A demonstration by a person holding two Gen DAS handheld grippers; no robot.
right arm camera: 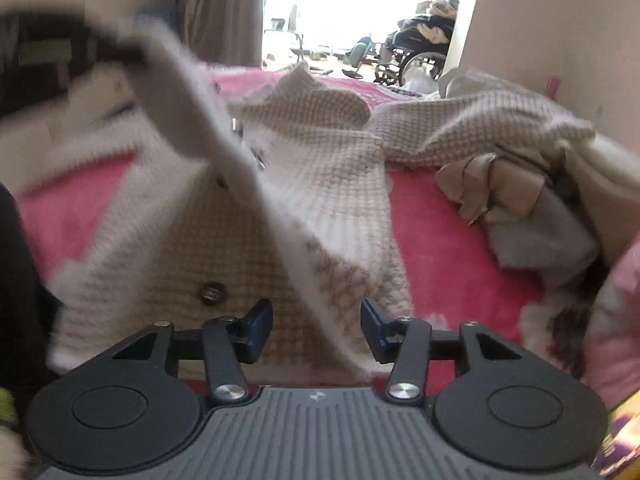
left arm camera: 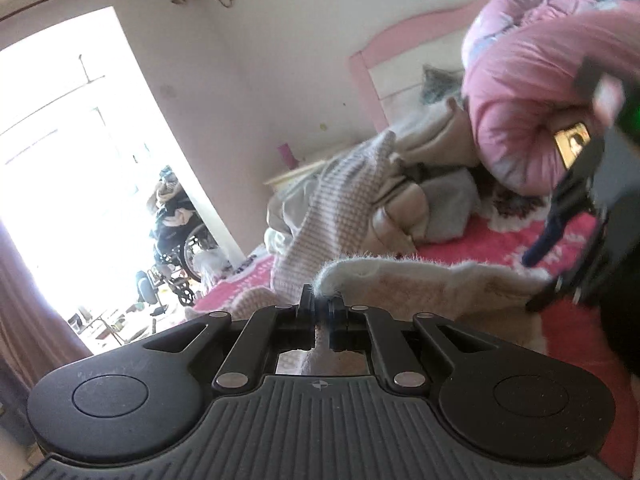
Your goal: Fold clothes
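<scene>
bed (right arm camera: 460,240): pink fleecy cover, fills everything under and ahead of both my claws.
clothes heap (right arm camera: 520,184): beige, grey and knit stuff bunched up off to the right of my right claw, by the wall.
pink duvet (left arm camera: 532,92): rolled up, up and to the right of my left claw.
cardigan (right arm camera: 240,248): the cream and tan houndstooth knit I'm folding, spread on the bed right in front of the right claw, buttons showing, one fuzzy white edge pulled up toward the left.
left claw (left arm camera: 322,304): pinched tight on that fuzzy white edge, cloth hanging through the jaws.
right claw (right arm camera: 316,330): jaws apart, about halfway, nothing pinched; the white edge strip runs down between the blue pads (right arm camera: 258,324), can't tell if it brushes them.
wheelchair (right arm camera: 420,52): out past the doorway, way beyond both claws.
</scene>
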